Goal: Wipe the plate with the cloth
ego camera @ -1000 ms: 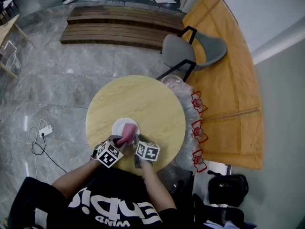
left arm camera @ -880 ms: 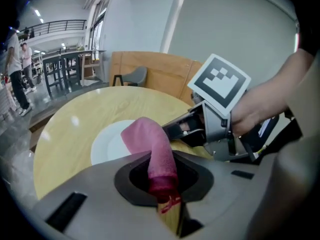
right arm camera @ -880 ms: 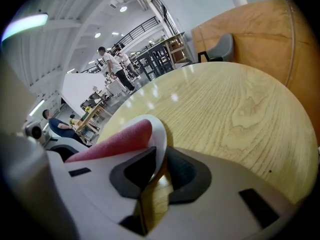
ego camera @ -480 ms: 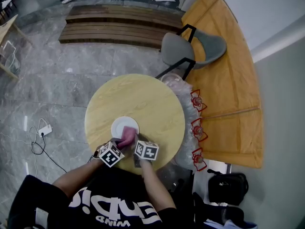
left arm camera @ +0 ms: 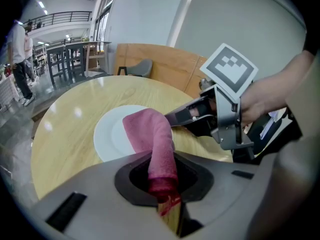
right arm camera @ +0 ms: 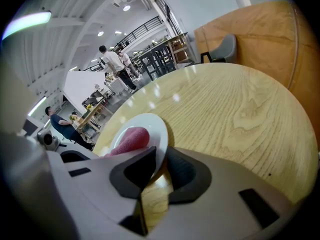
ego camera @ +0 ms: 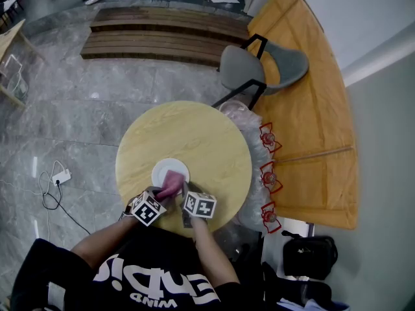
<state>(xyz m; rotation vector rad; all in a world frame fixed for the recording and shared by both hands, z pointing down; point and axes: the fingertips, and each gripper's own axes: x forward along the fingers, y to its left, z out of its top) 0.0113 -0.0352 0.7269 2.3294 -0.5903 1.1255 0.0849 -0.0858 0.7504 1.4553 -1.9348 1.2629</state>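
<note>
A: Plate (right arm camera: 152,126): near rim pinched between the right tongs (right arm camera: 159,163). Left tongs (left arm camera: 164,191) are clamped on one end of the cloth (left arm camera: 150,131); the free end lies bunched on the plate. The plate sits on the tabletop (ego camera: 207,141), toward the person.

B: Failure modes?

A: Judged only. The rim grip is thin, so a hard wipe may lever the plate loose or tip it. Only a narrow tail of cloth is held, and drag may pull it out.

Cloth (ego camera: 170,183) slightly leftward on plate (ego camera: 162,168)
</note>
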